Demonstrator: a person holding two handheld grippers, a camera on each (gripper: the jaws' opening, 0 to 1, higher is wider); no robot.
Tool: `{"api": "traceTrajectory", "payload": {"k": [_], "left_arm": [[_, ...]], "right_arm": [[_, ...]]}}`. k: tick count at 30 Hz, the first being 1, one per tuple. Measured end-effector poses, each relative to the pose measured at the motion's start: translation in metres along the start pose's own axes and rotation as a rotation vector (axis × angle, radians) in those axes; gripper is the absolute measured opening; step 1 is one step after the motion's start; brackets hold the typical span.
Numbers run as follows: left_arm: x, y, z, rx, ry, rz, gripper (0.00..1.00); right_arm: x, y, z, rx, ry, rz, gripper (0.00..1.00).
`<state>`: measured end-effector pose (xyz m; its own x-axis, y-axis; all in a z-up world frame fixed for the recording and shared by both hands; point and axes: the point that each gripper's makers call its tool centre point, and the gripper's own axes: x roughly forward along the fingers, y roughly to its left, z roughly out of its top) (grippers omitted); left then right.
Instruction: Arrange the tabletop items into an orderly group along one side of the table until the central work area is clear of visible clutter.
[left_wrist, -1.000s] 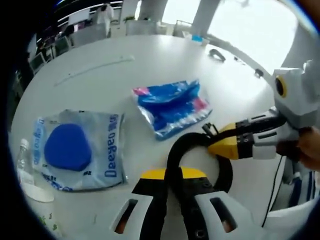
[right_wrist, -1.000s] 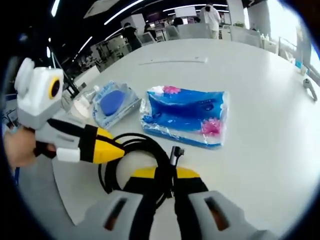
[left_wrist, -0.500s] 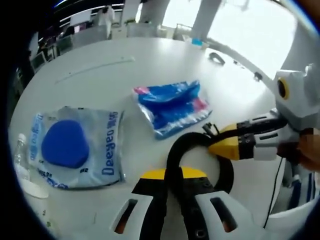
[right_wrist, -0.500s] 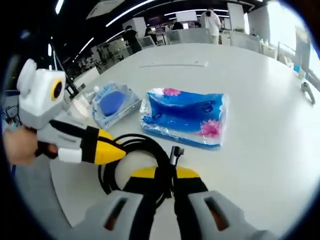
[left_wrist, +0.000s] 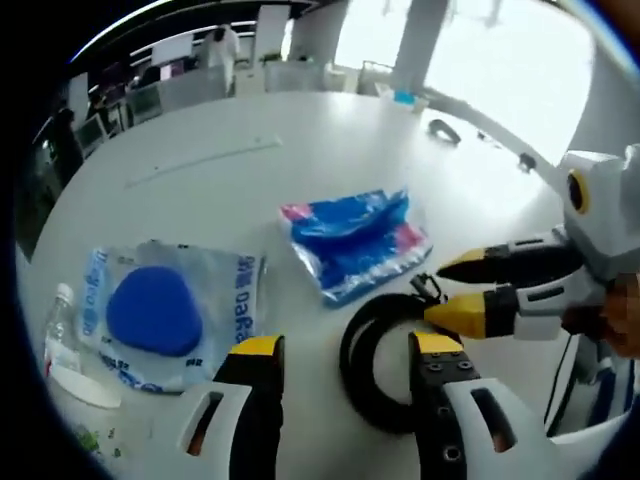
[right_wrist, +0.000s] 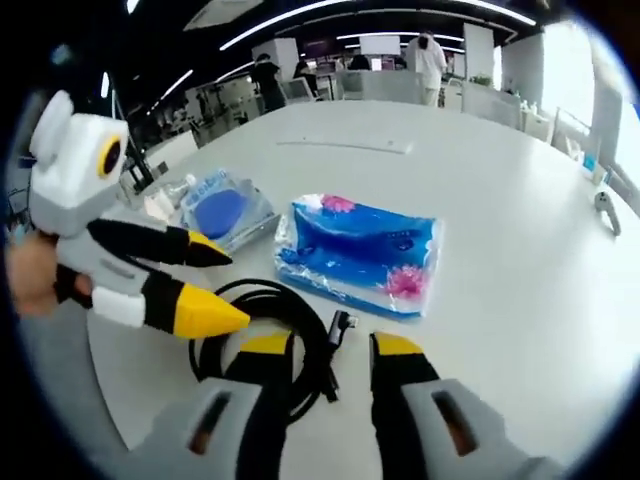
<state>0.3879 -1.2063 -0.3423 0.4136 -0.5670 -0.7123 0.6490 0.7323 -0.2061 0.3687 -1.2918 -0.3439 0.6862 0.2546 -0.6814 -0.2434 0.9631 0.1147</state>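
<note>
White round table (left_wrist: 330, 140): both grippers, left (left_wrist: 340, 352) and right (right_wrist: 330, 345), stand spread above the coiled black cable (left_wrist: 385, 345), near the blue tissue pack (right_wrist: 360, 250). We lift away without snagging it.

White round table (right_wrist: 500, 180), bright windows (left_wrist: 500, 50), ceiling strip lights (right_wrist: 300, 10), distant desks (right_wrist: 370, 85)

Black cable coil (left_wrist: 385, 350), blue-and-pink floral packet (right_wrist: 360, 252), clear bag with blue pad (left_wrist: 155, 312), white table (left_wrist: 250, 180)
</note>
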Motion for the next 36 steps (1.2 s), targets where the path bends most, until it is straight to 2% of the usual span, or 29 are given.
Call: {"api": "traceTrajectory", "payload": {"k": [4, 7, 15, 17, 26, 28, 36], "left_arm": [[-0.006, -0.004, 0.006, 0.009, -0.038, 0.003, 0.65], [-0.011, -0.001, 0.007, 0.006, -0.048, 0.023, 0.79], [-0.026, 0.011, 0.006, 0.014, -0.040, 0.045, 0.77], [-0.031, 0.017, 0.007, 0.044, -0.042, 0.081, 0.76], [-0.045, 0.027, 0.003, 0.044, -0.042, 0.095, 0.73], [-0.046, 0.031, 0.001, 0.054, -0.027, 0.103, 0.73], [-0.054, 0.043, -0.004, 0.042, -0.028, 0.127, 0.71]], "right_arm": [[-0.007, -0.007, 0.007, 0.011, -0.020, -0.026, 0.50], [-0.012, -0.008, 0.007, 0.005, -0.026, -0.038, 0.51], [-0.021, -0.005, 0.009, 0.001, -0.027, -0.040, 0.50], [-0.023, -0.004, 0.009, -0.006, -0.032, -0.044, 0.49], [-0.023, 0.004, 0.010, -0.002, -0.034, -0.044, 0.47], [-0.021, 0.007, 0.009, -0.013, -0.019, -0.044, 0.47], [-0.024, 0.010, 0.005, -0.024, -0.008, -0.051, 0.46]]}}
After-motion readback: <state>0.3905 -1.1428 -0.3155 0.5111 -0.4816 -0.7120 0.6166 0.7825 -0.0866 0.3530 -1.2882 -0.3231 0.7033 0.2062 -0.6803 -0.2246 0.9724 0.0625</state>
